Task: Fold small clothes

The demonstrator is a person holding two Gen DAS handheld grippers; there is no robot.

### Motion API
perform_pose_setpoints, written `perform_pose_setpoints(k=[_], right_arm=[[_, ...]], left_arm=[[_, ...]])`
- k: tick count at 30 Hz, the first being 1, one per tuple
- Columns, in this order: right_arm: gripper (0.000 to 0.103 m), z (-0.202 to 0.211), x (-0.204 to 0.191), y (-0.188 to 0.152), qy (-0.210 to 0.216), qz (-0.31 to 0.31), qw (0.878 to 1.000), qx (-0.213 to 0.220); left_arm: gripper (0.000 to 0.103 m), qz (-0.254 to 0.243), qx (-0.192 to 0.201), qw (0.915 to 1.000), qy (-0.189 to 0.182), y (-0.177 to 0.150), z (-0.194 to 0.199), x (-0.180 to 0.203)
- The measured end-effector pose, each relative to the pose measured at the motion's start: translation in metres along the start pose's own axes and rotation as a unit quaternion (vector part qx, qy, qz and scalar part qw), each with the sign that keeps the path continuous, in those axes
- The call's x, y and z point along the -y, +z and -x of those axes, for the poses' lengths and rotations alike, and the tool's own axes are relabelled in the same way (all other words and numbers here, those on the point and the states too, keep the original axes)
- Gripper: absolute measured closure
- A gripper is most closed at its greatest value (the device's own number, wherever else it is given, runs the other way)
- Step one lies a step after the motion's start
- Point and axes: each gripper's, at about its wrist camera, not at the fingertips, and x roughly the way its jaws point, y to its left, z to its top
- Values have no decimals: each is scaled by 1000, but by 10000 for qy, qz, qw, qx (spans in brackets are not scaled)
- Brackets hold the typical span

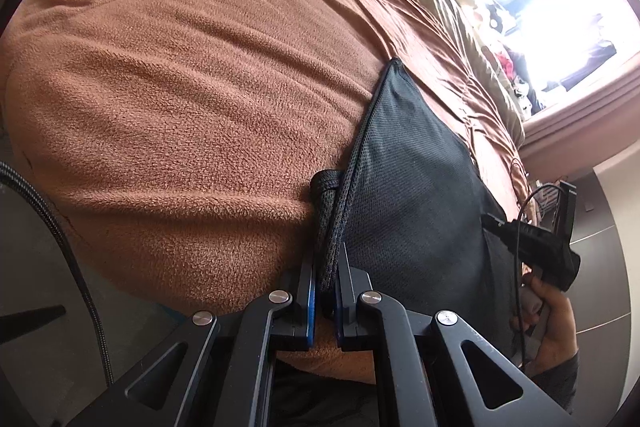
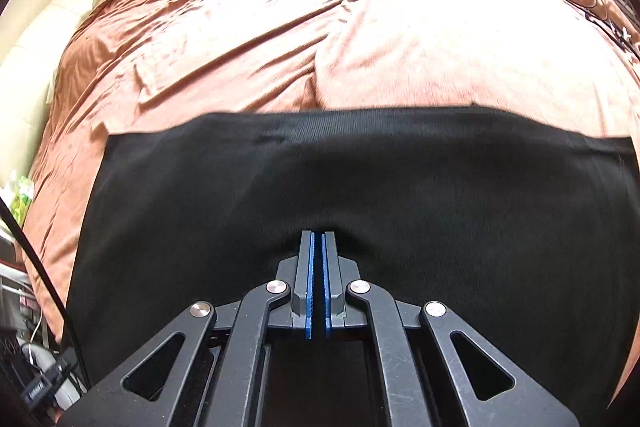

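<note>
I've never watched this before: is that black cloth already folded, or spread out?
Spread, not neatly folded. The black garment lies as one broad flat sheet over the brown blanket, while the left gripper pinches its bunched edge.

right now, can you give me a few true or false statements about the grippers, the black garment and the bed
1. The left gripper is shut on the black garment's bunched edge. True.
2. The black garment lies on a white sheet. False: it lies on a brown fleece blanket.
3. The right gripper's jaws stand wide open. False: they are shut, the blue pads nearly meeting, at the garment's near edge.
4. In the right wrist view the garment spreads wide across the bed. True.
5. In the left wrist view a hand shows at the right, beside the garment. True.
6. The garment is bright red. False: it is black mesh-like fabric.
</note>
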Motion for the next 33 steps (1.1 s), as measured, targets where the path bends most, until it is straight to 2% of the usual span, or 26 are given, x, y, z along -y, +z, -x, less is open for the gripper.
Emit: perform_pose_setpoints(k=[11, 15, 16, 17, 18, 20, 25, 31, 33], right_arm=[[103, -23, 3, 45, -82, -127, 9999, 79], [102, -18, 3, 52, -169, -157, 9996, 141], [101, -14, 3, 51, -159, -208, 9995, 164], [94, -9, 2, 48, -75, -243, 9995, 194], [80, -4, 0, 46, -2, -232, 9995, 207], [67, 10, -5, 37, 14, -121, 9996, 254], [67, 46, -13, 9, 196, 146, 9990, 374], [67, 69, -8, -30, 460, 149, 9984, 292], [74, 73, -4, -43, 595, 57, 9979, 250]], left_arm=[[96, 85, -1, 10000, 51, -1, 0, 0], [96, 80, -13, 10000, 27, -1, 0, -1], [96, 89, -20, 10000, 6, 0, 0, -1], [96, 89, -24, 10000, -11, 0, 0, -1], [96, 102, -29, 9999, -30, 0, 1, -1], [96, 131, -49, 9999, -69, 1, 2, -1], [96, 6, -37, 9996, -271, 4, 11, 11], [97, -159, -3, 9965, -818, 11, 24, 34], [97, -243, -3, 9949, -984, 14, 27, 45]])
